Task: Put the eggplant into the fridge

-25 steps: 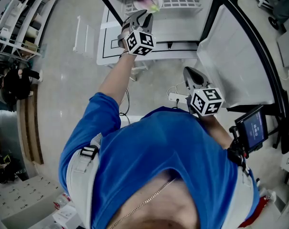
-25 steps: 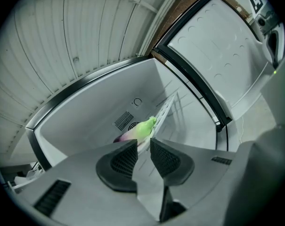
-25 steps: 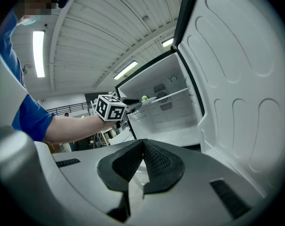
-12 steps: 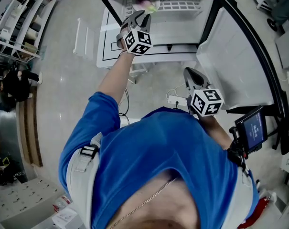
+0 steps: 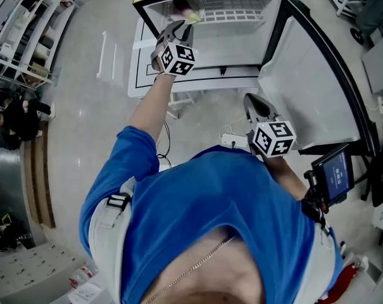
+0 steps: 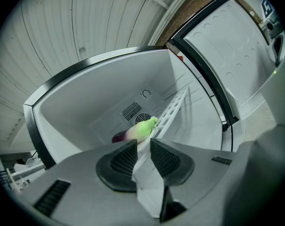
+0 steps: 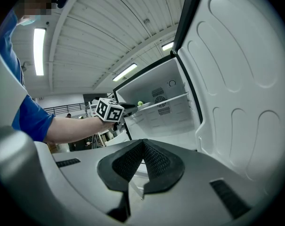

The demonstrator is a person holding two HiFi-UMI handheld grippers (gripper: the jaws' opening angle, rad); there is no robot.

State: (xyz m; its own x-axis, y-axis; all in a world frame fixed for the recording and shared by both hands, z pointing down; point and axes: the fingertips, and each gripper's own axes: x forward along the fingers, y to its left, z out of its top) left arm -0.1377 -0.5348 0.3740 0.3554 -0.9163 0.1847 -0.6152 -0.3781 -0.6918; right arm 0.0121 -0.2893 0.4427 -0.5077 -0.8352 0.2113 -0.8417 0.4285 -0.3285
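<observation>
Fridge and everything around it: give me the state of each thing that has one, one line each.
Fridge door: swung wide open.
Eggplant: lying on the wire shelf inside the fridge, beyond the jaw tips, not gripped.
Left gripper: open, nothing between the jaws.
Right gripper: shut, empty.
Screen: lit.

The fridge's [image 6: 85, 112] inner walls and door liner [image 7: 236, 79] look like smooth white moulded plastic with a soft sheen. The eggplant [image 6: 135, 130] has glossy skin. The left gripper [image 6: 143, 142] and right gripper [image 7: 143, 142] have matt grey plastic bodies and black, finely ridged pads [image 7: 128, 161]. The shirt [image 5: 210, 214] is blue cloth.
</observation>
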